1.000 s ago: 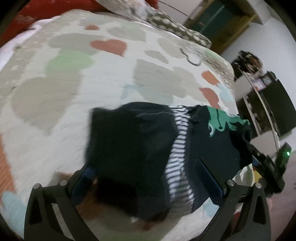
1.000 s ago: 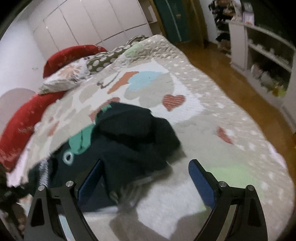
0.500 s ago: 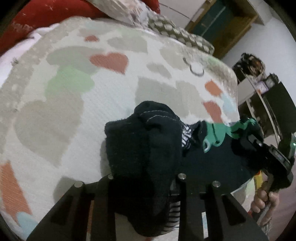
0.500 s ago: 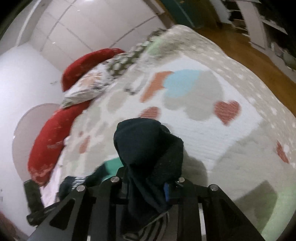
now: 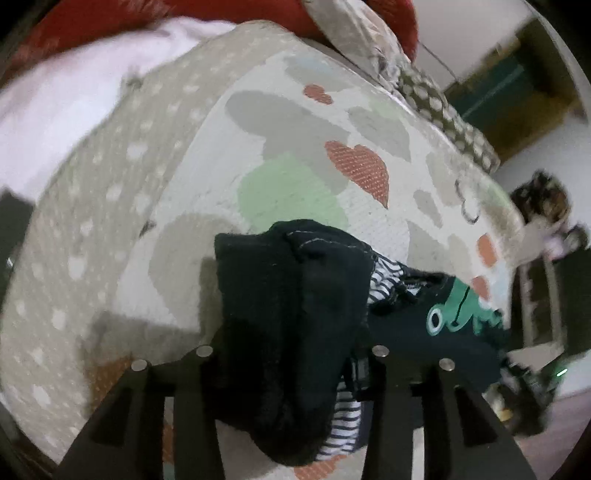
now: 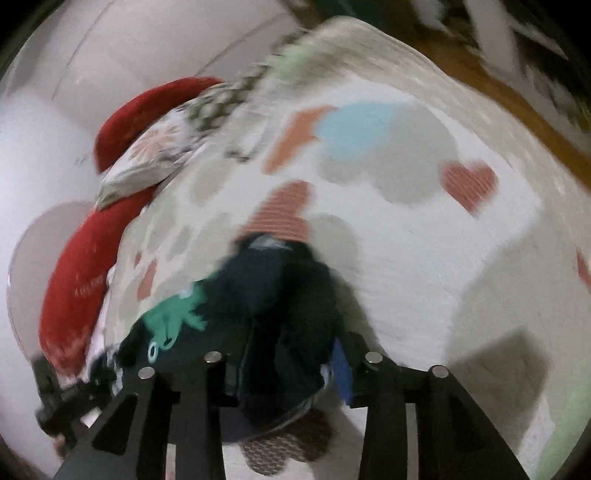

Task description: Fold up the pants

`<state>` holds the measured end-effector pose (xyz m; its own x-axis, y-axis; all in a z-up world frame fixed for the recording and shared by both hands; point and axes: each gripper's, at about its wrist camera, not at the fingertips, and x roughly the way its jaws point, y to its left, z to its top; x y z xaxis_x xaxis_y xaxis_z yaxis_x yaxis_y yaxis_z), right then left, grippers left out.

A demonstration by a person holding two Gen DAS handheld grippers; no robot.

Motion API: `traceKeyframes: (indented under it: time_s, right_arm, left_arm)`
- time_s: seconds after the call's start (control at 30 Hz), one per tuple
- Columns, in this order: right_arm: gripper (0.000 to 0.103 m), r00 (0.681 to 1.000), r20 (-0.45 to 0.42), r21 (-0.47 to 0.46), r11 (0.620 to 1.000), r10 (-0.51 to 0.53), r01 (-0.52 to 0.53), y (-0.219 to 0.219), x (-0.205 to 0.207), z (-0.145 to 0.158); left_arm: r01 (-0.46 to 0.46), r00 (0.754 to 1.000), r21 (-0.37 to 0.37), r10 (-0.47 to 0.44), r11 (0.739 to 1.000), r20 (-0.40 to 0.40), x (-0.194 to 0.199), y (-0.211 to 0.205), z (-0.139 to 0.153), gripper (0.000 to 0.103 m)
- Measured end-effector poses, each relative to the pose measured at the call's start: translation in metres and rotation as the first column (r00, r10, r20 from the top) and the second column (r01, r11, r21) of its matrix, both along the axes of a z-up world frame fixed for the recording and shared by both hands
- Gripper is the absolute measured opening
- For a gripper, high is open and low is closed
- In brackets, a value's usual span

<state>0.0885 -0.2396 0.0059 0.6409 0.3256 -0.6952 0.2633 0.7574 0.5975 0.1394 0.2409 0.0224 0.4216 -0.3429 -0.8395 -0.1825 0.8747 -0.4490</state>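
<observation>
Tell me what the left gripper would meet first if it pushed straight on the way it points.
The dark pants already bunched between the left gripper's fingers; its jaws have just been opening. Beyond that fabric lies the heart-patterned bedspread, though how far beyond is hard to judge.

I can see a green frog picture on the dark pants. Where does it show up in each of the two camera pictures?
Left wrist view: the green frog print sits right of centre, beyond the bunched dark pants.
Right wrist view: the green frog print sits lower left, blurred, beside the bunched pants.
Shared landmark: the red pillow at the head of the bed.
</observation>
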Motion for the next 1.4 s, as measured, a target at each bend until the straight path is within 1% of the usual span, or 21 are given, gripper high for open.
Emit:
traceKeyframes:
  time_s: [0.03,0.07,0.17,0.23,0.33,0.37,0.47,0.53,0.6,0.7,0.77,0.87,0.97,1.0,1.03,1.07,1.1,1.13,1.17,1.23,1.4]
  right_arm:
    - [0.053,1.000,0.002,0.023,1.000,-0.017,0.017,-0.007,-0.004,-0.001]
    - [0.053,0.998,0.007,0.021,0.998,-0.058,0.058,-0.017,-0.012,0.000]
    - [0.053,0.993,0.032,-0.048,0.993,-0.110,0.111,-0.035,-0.025,0.017]
    - [0.053,0.992,0.050,-0.060,0.991,-0.113,0.115,-0.039,-0.029,0.026]
    - [0.054,0.995,0.071,-0.085,0.994,-0.070,0.076,-0.033,-0.034,0.039]
    - [0.054,0.996,0.072,-0.094,0.994,-0.053,0.060,-0.028,-0.034,0.041]
    - [0.054,0.998,0.066,-0.130,0.991,0.013,-0.004,-0.008,-0.031,0.039]
    - [0.054,0.997,0.055,-0.162,0.986,0.049,-0.039,0.006,-0.028,0.035]
    - [0.054,0.997,0.042,-0.181,0.981,0.071,-0.062,0.018,-0.025,0.030]
    - [0.054,0.996,0.036,-0.181,0.981,0.081,-0.074,0.025,-0.024,0.026]
    - [0.054,0.996,0.034,-0.189,0.979,0.086,-0.078,0.029,-0.024,0.025]
    - [0.054,0.995,0.037,-0.221,0.972,0.091,-0.080,0.034,-0.027,0.027]
    - [0.054,0.995,0.034,-0.252,0.964,0.097,-0.086,0.039,-0.026,0.027]
    - [0.054,0.994,0.032,-0.259,0.962,0.100,-0.088,0.041,-0.026,0.027]
    - [0.054,0.994,0.028,-0.274,0.957,0.108,-0.097,0.045,-0.024,0.024]
    - [0.054,0.992,0.026,-0.283,0.953,0.120,-0.108,0.048,-0.021,0.022]
    - [0.050,0.989,0.023,-0.293,0.947,0.143,-0.131,0.054,-0.018,0.019]
    - [0.023,0.987,0.019,-0.299,0.943,0.157,-0.144,0.057,-0.016,0.018]
    - [0.011,0.985,0.008,-0.307,0.938,0.174,-0.163,0.061,-0.014,0.015]
    - [0.007,0.983,0.009,-0.296,0.940,0.181,-0.171,0.063,-0.016,0.016]
    - [0.006,0.978,0.052,-0.273,0.945,0.203,-0.181,0.060,-0.034,0.042]
  left_arm:
    - [-0.007,1.000,-0.020,0.007,1.000,0.004,-0.003,0.005,0.001,0.043]
    - [-0.009,1.000,-0.025,0.010,1.000,0.009,-0.005,0.008,0.002,0.044]
    - [-0.013,0.999,-0.039,0.015,0.999,0.033,-0.013,0.013,0.009,0.049]
    - [-0.016,0.999,-0.033,0.018,0.999,0.047,-0.021,0.014,0.013,0.052]
    - [-0.040,0.996,0.014,0.038,0.999,0.083,-0.028,0.021,0.021,0.058]
    - [-0.044,0.995,0.017,0.042,0.999,0.092,-0.030,0.025,0.023,0.060]
    - [-0.073,0.993,0.013,0.072,0.997,0.096,-0.035,0.042,0.029,0.060]
    - [-0.077,0.992,0.033,0.073,0.997,0.103,-0.040,0.047,0.033,0.060]
    - [-0.068,0.993,0.075,0.060,0.995,0.103,-0.049,0.045,0.035,0.061]
    - [-0.028,0.995,0.125,0.016,0.992,0.095,-0.060,0.033,0.031,0.062]
    - [0.013,0.997,0.152,-0.025,0.988,0.072,-0.067,0.018,0.022,0.062]
    - [0.063,0.997,0.155,-0.069,0.986,0.035,-0.071,-0.001,0.005,0.062]
    - [0.078,0.997,0.169,-0.077,0.983,-0.009,-0.071,-0.018,-0.010,0.061]
    - [0.080,0.997,0.203,-0.080,0.976,-0.004,-0.073,-0.024,-0.011,0.056]
    - [0.086,0.996,0.249,-0.090,0.965,0.006,-0.074,-0.030,-0.010,0.031]
    - [0.098,0.994,0.266,-0.105,0.959,0.011,-0.074,-0.035,-0.009,0.007]
    - [0.108,0.993,0.245,-0.115,0.963,0.012,-0.074,-0.038,-0.006,0.007]
    - [0.091,0.995,0.253,-0.099,0.963,0.022,-0.076,-0.037,-0.003,0.007]
    - [0.082,0.995,0.259,-0.095,0.962,0.040,-0.079,-0.037,0.002,0.007]
    - [0.075,0.993,0.257,-0.095,0.964,0.068,-0.084,-0.033,0.014,0.006]
    - [0.093,0.989,0.218,-0.116,0.972,0.096,-0.093,-0.027,0.036,0.006]
